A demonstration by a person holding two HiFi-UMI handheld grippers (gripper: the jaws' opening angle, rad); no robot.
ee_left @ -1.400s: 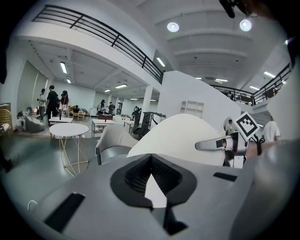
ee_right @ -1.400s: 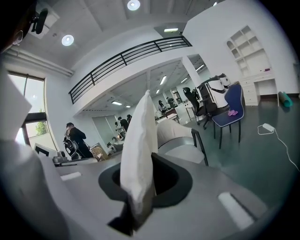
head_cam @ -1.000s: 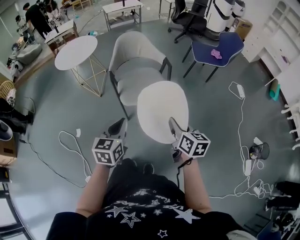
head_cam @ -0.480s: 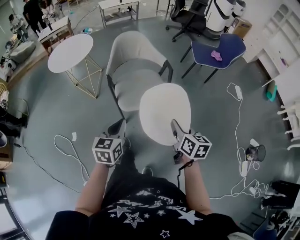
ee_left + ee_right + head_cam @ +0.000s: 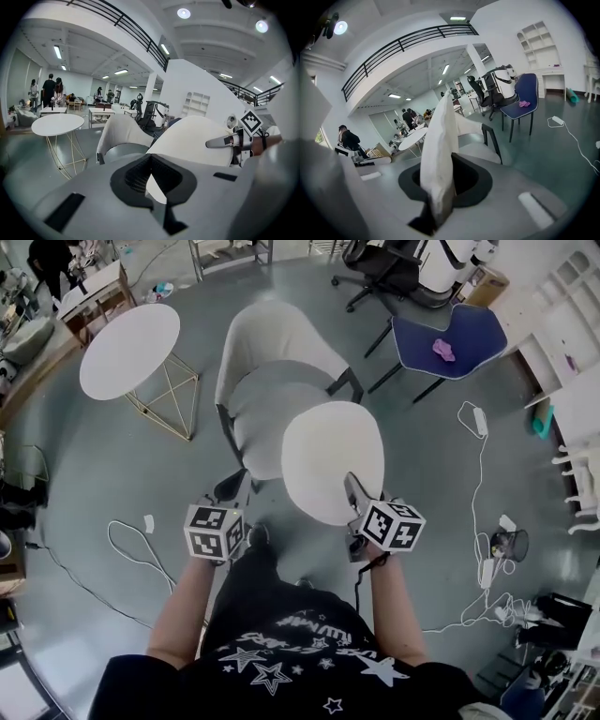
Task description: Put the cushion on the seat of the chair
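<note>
Cushion (image 5: 333, 460), judged soft, light and floppy, is held over the front of the seat of the chair (image 5: 272, 341), its near rim, the sensible hold, clamped in the right gripper (image 5: 354, 491). Left gripper (image 5: 232, 487), short of the chair, is slightly parted and empty.

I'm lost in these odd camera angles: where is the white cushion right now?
In the head view the cushion is mid-frame, pinched at its near edge by the right gripper and held up just in front of the grey chair.
</note>
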